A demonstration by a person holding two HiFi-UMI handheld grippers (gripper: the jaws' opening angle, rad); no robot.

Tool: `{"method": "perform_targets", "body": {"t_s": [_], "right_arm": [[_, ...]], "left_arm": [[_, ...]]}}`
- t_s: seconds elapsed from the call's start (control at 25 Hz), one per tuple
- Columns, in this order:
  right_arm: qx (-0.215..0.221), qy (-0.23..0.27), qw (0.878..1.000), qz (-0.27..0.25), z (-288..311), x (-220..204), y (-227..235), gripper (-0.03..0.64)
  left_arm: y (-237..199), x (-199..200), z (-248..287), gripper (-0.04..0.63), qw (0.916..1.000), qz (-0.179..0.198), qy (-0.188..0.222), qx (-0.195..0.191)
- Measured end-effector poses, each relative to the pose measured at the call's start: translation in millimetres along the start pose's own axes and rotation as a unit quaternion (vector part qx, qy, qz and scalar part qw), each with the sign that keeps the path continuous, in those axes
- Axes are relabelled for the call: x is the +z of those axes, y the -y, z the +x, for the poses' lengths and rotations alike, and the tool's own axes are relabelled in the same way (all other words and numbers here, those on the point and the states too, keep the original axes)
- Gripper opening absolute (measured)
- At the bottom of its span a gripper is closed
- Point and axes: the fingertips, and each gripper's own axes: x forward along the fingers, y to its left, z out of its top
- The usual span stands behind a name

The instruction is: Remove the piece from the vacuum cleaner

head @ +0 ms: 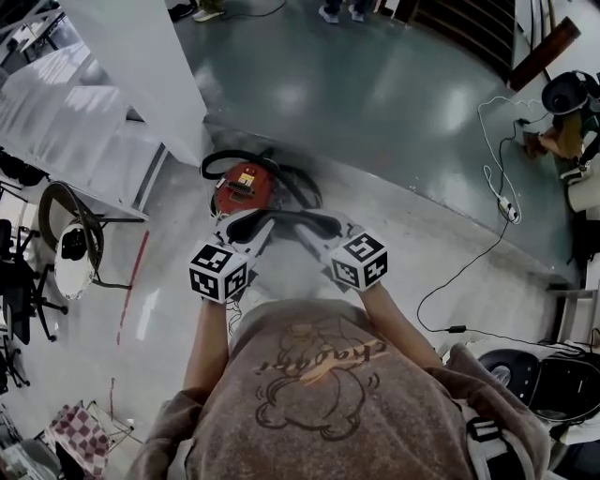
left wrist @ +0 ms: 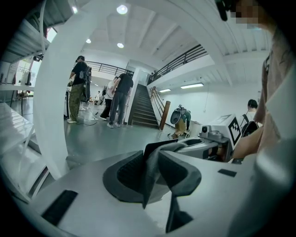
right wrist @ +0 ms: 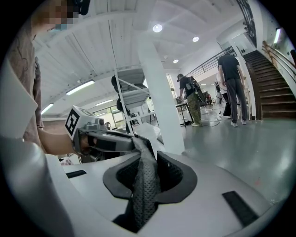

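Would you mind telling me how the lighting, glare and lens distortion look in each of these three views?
Head view: strong fisheye bending, pale lamp glare on the glossy floor, vacuum cleaner slightly soft. Left gripper view: black round vignette, ceiling lamps blown out, white column bowed. Right gripper view: same vignette and bowing, dark mesh piece crisp up close.

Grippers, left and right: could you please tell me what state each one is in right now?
Left gripper: closed on the grey flexible piece.
Right gripper: closed on the other end of the same piece.
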Motion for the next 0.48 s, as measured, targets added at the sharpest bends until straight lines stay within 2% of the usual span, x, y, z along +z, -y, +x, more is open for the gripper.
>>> {"method": "perform_targets", "body": {"t_s": [0.48], "right_arm": [[0.013,-0.006,1.000,-0.013,6.5,2.5,-2.0,0.063]], "left_arm": [[-5.5,-0.2,-3.1,0.101,1.0000,-0.006,-0.002,-0.004]]}}
